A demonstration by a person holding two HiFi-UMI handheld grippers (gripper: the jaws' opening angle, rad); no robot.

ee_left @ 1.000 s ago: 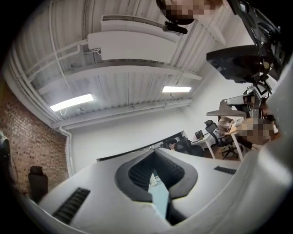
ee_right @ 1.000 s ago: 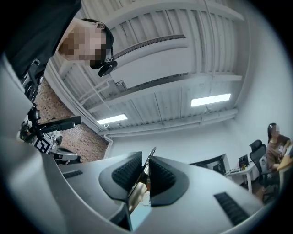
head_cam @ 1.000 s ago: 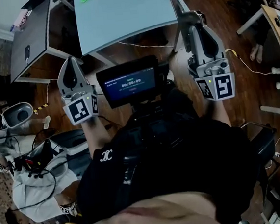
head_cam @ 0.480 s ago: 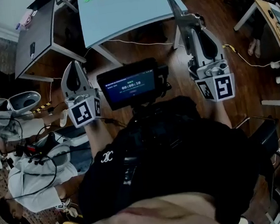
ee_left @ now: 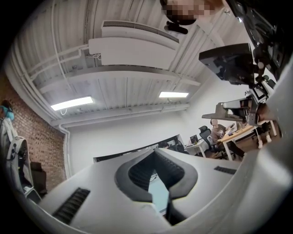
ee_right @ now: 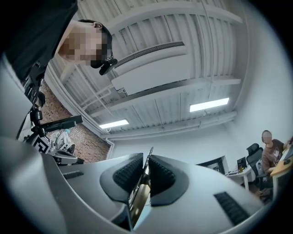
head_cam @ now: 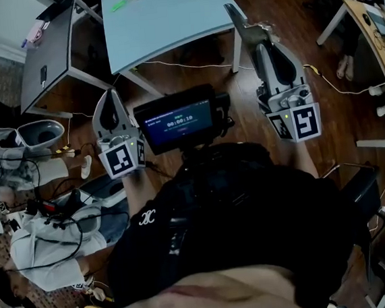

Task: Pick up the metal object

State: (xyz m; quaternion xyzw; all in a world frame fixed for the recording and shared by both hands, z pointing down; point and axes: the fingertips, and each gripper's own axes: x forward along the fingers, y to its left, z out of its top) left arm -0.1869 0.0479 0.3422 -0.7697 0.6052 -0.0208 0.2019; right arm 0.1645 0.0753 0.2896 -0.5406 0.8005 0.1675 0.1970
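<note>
1. Metal object (ee_right: 139, 198), a thin flat plate, sat edge-on between the right gripper (ee_right: 146, 161) pads, tip poking past them.
2. Right jaws were closing, gripping it.
3. Left gripper (ee_left: 154, 151) jaws together, empty.

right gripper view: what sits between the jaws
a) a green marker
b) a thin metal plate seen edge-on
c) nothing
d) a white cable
b: the right gripper view shows a thin metal plate standing edge-on between the jaws of the right gripper, which are closing on it from both sides.
</note>
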